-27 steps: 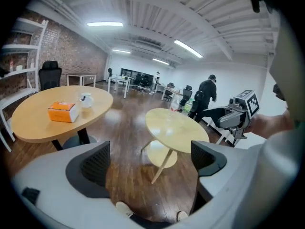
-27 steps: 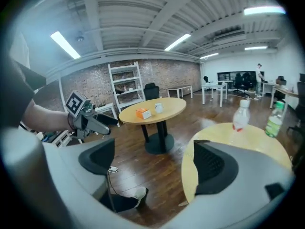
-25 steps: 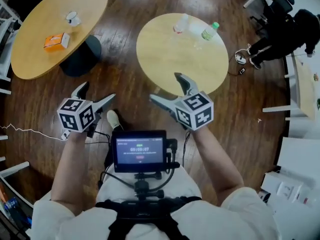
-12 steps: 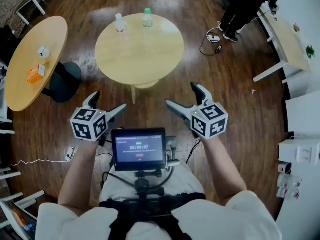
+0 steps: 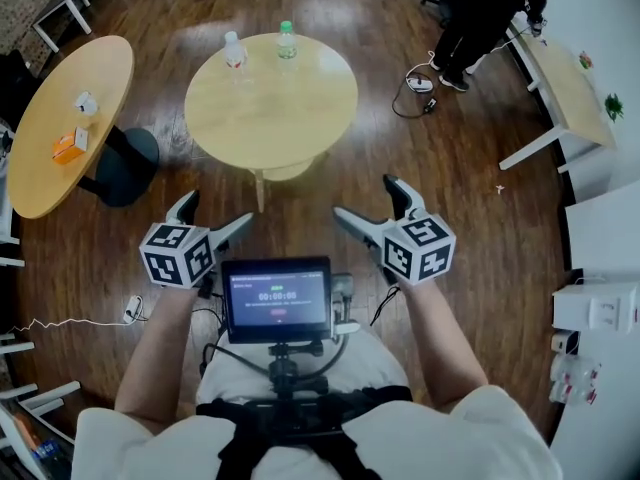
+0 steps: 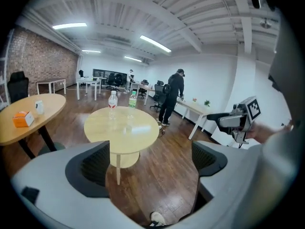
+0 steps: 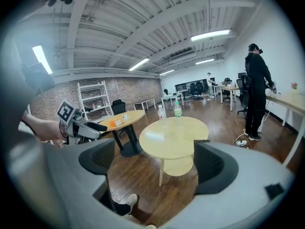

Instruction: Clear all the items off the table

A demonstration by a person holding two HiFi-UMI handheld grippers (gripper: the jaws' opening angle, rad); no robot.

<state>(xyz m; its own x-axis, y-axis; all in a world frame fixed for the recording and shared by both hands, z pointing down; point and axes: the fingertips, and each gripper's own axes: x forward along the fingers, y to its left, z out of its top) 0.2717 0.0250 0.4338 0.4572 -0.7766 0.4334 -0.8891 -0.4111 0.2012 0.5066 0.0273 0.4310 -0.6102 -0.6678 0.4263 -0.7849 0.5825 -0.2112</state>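
Two desks were in view. The round desk (image 5: 270,108) sat straight ahead on the wood floor (image 5: 450,228), well apart from both tools. A side desk (image 5: 60,118) stood off to the left.

The left tool (image 5: 219,208) and right tool (image 5: 364,196) were side by side in front of the body, above the chest screen (image 5: 278,300), both aimed toward the round desk. Jaws were spread wide on each, with only floor and the distant desk showing between them. Both were released and empty.

Task items: two bottles stood upright at the far edge of the round desk, just beside each other — clear bottle (image 5: 234,50) on the left, green-capped bottle (image 5: 286,38) on the right. The rest of that top looked bare. The side desk carried an orange box (image 5: 68,148) and a white cup (image 5: 85,102), near each other but not touching.

My read on the step: approach phase, nothing picked up, clearing not started.

The next move would call for closing the gap to the round desk, then reaching across the top, since the bottles sat on the far side. One bottle per tool looked feasible, as the jaws seemed wide enough. Grip mid-body and keep them upright — the bottles stood close together, so a sloppy reach could knock the neighbour over.
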